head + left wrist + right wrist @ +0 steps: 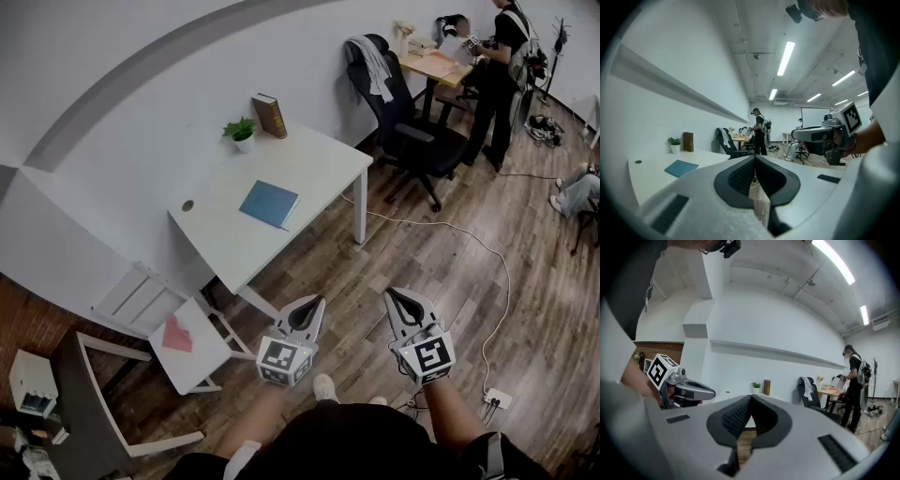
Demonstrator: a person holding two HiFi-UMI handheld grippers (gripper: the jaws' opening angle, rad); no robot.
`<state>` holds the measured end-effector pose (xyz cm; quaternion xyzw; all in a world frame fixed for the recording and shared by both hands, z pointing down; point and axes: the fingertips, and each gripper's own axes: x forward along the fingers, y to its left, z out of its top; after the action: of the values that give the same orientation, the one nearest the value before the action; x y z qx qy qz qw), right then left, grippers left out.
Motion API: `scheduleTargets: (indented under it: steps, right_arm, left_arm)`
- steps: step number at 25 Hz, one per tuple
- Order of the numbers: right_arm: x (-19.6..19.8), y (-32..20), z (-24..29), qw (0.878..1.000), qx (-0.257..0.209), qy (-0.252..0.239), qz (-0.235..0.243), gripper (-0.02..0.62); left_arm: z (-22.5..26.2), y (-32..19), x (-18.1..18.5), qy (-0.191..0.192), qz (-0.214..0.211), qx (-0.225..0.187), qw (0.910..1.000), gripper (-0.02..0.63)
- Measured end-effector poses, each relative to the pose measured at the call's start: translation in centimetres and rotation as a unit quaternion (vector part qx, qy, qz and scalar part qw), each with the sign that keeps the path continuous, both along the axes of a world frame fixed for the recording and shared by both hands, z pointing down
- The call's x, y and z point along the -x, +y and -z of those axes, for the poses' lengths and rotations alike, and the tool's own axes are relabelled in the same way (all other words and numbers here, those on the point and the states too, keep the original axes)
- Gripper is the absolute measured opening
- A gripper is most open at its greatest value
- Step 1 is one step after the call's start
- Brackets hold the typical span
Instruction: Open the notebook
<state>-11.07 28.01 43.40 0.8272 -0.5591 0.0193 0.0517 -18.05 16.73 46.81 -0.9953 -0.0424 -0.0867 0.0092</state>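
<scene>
A closed blue notebook (269, 203) lies flat near the middle of a white table (309, 159); it also shows as a blue notebook (681, 168) at the left of the left gripper view. My left gripper (314, 305) and right gripper (399, 298) hang side by side over the wooden floor, well short of the table. Both are shut with nothing between their tips. In the left gripper view the left gripper (754, 157) has its tips together. The right gripper (750, 398) looks the same in its own view.
A small potted plant (241, 133) and a brown book (270, 115) stand at the table's back edge. A black office chair (405, 122) sits to its right, a white chair (178, 342) with a pink thing lower left. A person (499, 75) stands at a far desk. A cable (487, 272) crosses the floor.
</scene>
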Motion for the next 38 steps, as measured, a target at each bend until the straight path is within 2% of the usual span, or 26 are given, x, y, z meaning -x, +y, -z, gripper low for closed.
scheduleTargets:
  steps: [10, 14, 19, 23, 28, 38]
  right_arm:
    - [0.6, 5.7, 0.2, 1.0, -0.001, 0.006, 0.008, 0.002]
    - [0.3, 7.4, 0.3, 1.0, -0.011, -0.01, 0.011, 0.003]
    - [-0.7, 7.7, 1.0, 0.999, -0.026, -0.013, 0.021, 0.003]
    - [-2.3, 6.3, 0.5, 0.999, -0.022, -0.014, 0.029, 0.003]
    - [-5.9, 2.8, 0.8, 0.999, -0.013, -0.005, 0.03, 0.003]
    - [-13.0, -8.4, 2.2, 0.999, -0.011, 0.023, 0.038, 0.003]
  left_arm:
    - [0.5, 5.8, 1.4, -0.001, 0.015, -0.001, 0.9999, 0.006]
    - [1.3, 5.5, 2.1, 0.002, 0.038, -0.018, 0.9991, 0.006]
    - [1.7, 4.4, 1.6, 0.003, 0.064, -0.014, 0.9979, 0.006]
    - [1.3, 3.9, -0.4, 0.005, 0.053, -0.011, 0.9985, 0.006]
    - [1.0, 0.2, -4.5, 0.007, 0.042, -0.018, 0.9989, 0.006]
    - [2.0, -8.7, -12.3, 0.012, 0.014, -0.023, 0.9995, 0.006]
